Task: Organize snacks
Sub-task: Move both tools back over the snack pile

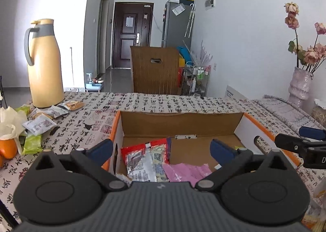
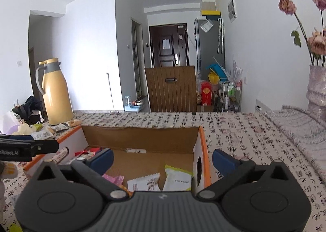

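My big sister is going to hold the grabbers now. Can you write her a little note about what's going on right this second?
Left gripper: open, empty, over the open cardboard box with orange rim.
Right gripper: open, empty, over the same box's right side.
Done: red foil snack packet, pink wrapper, white printed sachet and pale green-and-white pouch lie in the box.
Left: loose packets beside the tall yellow thermos jug, such as the white sachet and lime-green packet, likely go in next.
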### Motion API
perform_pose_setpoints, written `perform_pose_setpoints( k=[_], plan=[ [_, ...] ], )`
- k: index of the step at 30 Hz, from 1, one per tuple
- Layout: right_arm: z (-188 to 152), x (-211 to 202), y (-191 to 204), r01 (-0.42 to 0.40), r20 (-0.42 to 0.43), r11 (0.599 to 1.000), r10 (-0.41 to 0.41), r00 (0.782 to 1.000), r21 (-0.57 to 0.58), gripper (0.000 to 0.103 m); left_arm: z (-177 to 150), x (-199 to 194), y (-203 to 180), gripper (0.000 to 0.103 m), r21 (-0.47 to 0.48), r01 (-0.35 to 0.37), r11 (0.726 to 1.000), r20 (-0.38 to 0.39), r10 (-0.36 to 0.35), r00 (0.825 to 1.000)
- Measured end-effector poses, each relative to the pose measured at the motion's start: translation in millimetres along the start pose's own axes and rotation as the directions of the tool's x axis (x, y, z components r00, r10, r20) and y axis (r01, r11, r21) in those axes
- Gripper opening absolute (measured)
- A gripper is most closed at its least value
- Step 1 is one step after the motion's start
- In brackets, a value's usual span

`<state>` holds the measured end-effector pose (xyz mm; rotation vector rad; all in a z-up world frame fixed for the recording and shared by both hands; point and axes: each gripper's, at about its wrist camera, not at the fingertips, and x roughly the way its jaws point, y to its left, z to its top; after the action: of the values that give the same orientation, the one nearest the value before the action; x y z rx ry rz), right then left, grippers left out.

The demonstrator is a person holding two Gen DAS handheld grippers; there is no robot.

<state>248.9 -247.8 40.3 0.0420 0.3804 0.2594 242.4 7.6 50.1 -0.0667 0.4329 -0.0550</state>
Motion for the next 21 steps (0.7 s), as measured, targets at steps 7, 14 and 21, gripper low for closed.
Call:
perform_pose_setpoints(
  k=[7,14,21],
  plan=[
    [5.5,-32.9,4.4,0.017,0.022,1.0,-0.016,1.0,-0.007,0.103,6.0,-26.6,-4.0,0.103,-0.006,0.007,1.0,0.022,-0.007,1.0],
    [0.5,-67.1,11.0,0.021,0.029,1.0,-0.02,0.999,-0.014,0.103,1.7,-62.0,-7.5,0.103,-0.006,0.01,1.0,0.047,-0.01,0.999],
    [-11.1,-98.9,16.4,0.025,0.039,1.0,-0.024,0.999,-0.017,0.103,-9.2,-93.9,-9.8,0.103,0.003,0.013,1.0,0.063,-0.013,0.998]
  ],
)
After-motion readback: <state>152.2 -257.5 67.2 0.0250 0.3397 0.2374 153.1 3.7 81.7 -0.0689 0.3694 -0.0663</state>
